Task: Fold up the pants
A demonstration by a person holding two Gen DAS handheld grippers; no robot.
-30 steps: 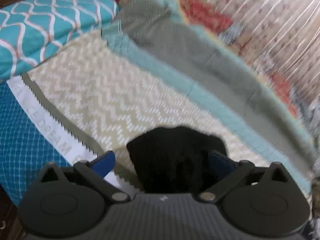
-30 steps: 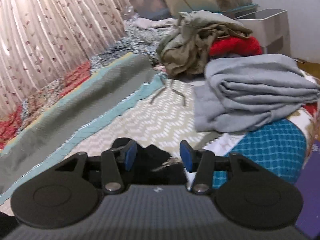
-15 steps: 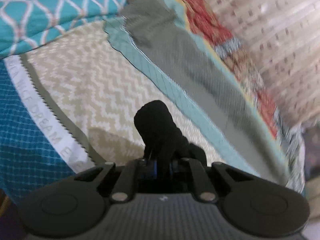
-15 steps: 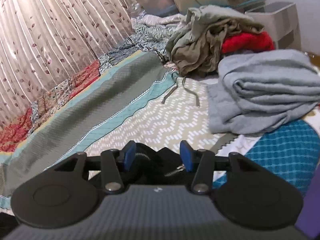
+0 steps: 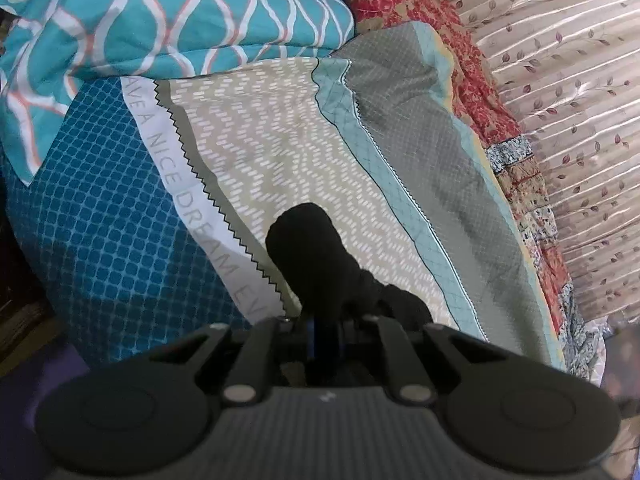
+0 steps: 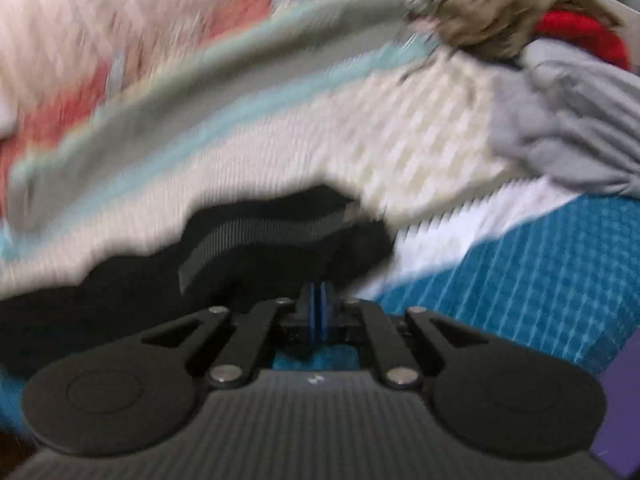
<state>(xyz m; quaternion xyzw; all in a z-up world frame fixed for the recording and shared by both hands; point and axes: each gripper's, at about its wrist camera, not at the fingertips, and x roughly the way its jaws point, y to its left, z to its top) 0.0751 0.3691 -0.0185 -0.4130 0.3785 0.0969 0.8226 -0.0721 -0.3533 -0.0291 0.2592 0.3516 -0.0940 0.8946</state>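
The black pants are pinched in my left gripper, which is shut on a bunched fold that sticks up ahead of the fingers, above the patterned bed cover. In the blurred right wrist view the pants show a grey waistband and spread to the left. My right gripper is shut, its blue pads together on the pants' near edge.
A teal wave-pattern pillow lies at the far left. A folded grey garment, a red item and an olive pile sit at the right. A curtain hangs behind the bed.
Both grippers have closed on the pants: the left first, the right in the last half second. The right view now swings fast and blurs; the pants are lifted.
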